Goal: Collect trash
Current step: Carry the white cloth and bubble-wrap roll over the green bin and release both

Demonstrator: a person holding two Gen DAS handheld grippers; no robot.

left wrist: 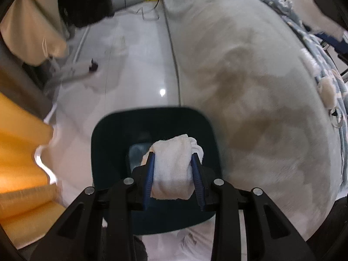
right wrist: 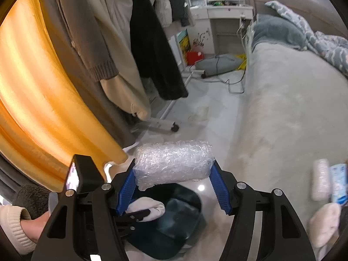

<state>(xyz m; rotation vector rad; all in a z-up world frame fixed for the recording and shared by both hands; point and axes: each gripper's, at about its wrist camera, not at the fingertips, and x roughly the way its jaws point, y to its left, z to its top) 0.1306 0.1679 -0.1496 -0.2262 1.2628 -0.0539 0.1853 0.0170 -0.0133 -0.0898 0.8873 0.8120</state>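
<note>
the left gripper (left wrist: 173, 169) is clamped on a rolled white tissue wad (left wrist: 174, 167), held right above the open dark bin (left wrist: 104, 134) on the pale floor (left wrist: 139, 69). the right gripper (right wrist: 173, 181) squeezes a bubble-wrap bundle (right wrist: 173, 162) just beside and above that bin. farther off lie the grey bed (right wrist: 282, 100) and hanging coats (right wrist: 152, 43).
</note>
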